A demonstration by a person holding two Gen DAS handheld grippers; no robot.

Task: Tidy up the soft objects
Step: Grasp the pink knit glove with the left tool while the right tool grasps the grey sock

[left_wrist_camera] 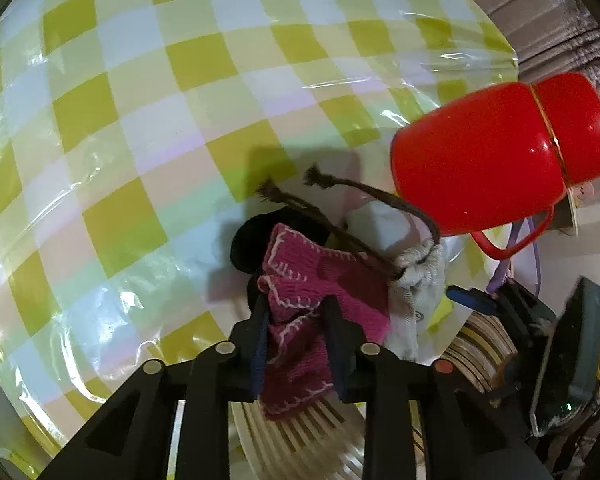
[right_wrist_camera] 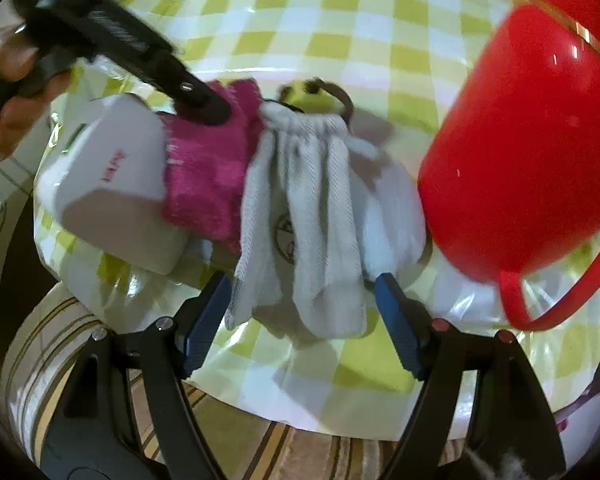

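Note:
My left gripper [left_wrist_camera: 296, 308] is shut on a pink knitted cloth [left_wrist_camera: 324, 276] at the near edge of the checked table [left_wrist_camera: 140, 120]. The cloth also shows in the right wrist view [right_wrist_camera: 208, 172], with the left gripper's finger [right_wrist_camera: 196, 96] pressed on it. A white drawstring pouch [right_wrist_camera: 304, 200] with a brown cord [left_wrist_camera: 380, 196] lies beside the pink cloth, its lower part hanging over the table edge. My right gripper [right_wrist_camera: 304, 312] is open, its jaws either side of the pouch's hanging end. A black soft item [left_wrist_camera: 256, 240] lies behind the pink cloth.
A red flask [left_wrist_camera: 496, 156] with a loop strap stands right of the pouch, also large in the right wrist view [right_wrist_camera: 520, 152]. A white box with red lettering [right_wrist_camera: 112, 184] sits left of the pink cloth. A striped cushion [right_wrist_camera: 52, 344] lies below the table edge.

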